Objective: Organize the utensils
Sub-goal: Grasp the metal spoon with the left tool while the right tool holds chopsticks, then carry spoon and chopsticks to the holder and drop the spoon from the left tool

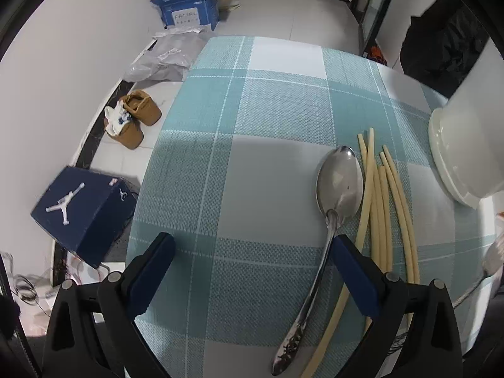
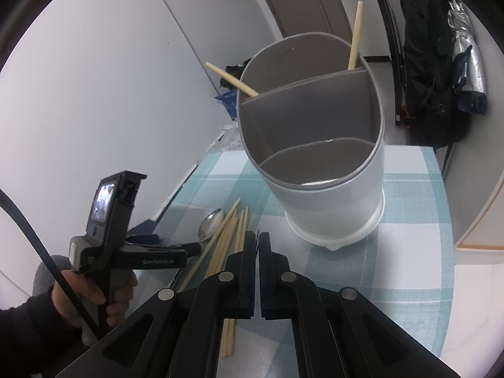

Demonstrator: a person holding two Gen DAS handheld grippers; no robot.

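Note:
A steel spoon (image 1: 338,182) lies on the checked tablecloth (image 1: 252,110) beside several cream chopsticks (image 1: 378,204). My left gripper (image 1: 252,245) hangs open over the cloth, pointing steeply down. The spoon's handle runs just inside its right finger (image 1: 349,261), with no pad pressing on it. A grey divided holder (image 2: 330,195) on a white base stands behind the utensils, with two chopsticks (image 2: 231,78) leaning in its back compartment. My right gripper (image 2: 256,236) is shut on nothing, in front of the holder and above the loose chopsticks (image 2: 226,242). The right wrist view also shows the spoon (image 2: 210,223) and a hand holding the left gripper (image 2: 148,234).
The table's left edge drops to a tiled floor with a navy shoe box (image 1: 82,214), brown shoes (image 1: 135,119), a blue carton (image 1: 189,9) and grey bags. A black backpack (image 2: 431,63) and a folded umbrella (image 2: 466,50) stand behind the table's right side.

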